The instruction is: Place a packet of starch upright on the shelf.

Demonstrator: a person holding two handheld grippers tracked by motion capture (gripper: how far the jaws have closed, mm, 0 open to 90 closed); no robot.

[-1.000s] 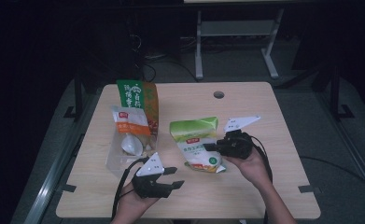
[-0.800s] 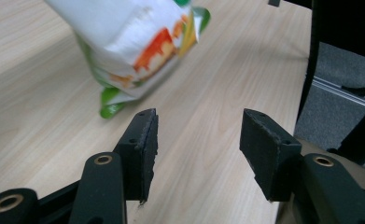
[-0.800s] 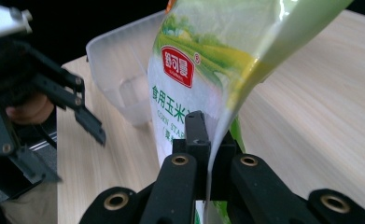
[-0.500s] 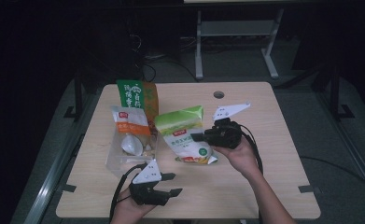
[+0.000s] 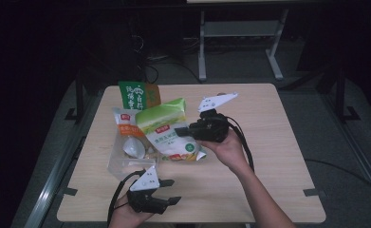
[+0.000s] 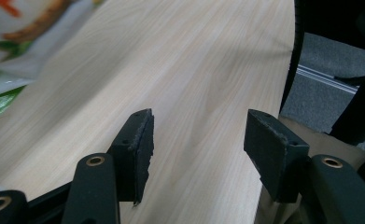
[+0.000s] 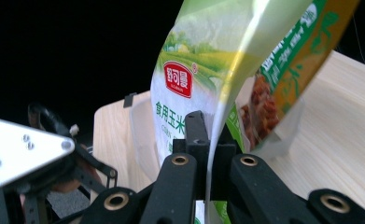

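Left gripper (image 5: 170, 191): black body, white three-cornered plate on top, black cable trailing.
Right gripper (image 5: 183, 131): black, pale screwed plate, looping black cable.
Jaws: black arms, brass-ringed pivots, worn dark pads (image 6: 142, 140).
Forearms: bare, no sleeves.

Right gripper (image 5: 185, 130) clamps green-white pouch (image 5: 171, 135), apparently lifted off table (image 5: 268, 123); left gripper (image 5: 170, 191) empty, jaws just opening.

Green-white pouch (image 7: 227, 70) top cut off by frame edge in right gripper view; small print unreadable.
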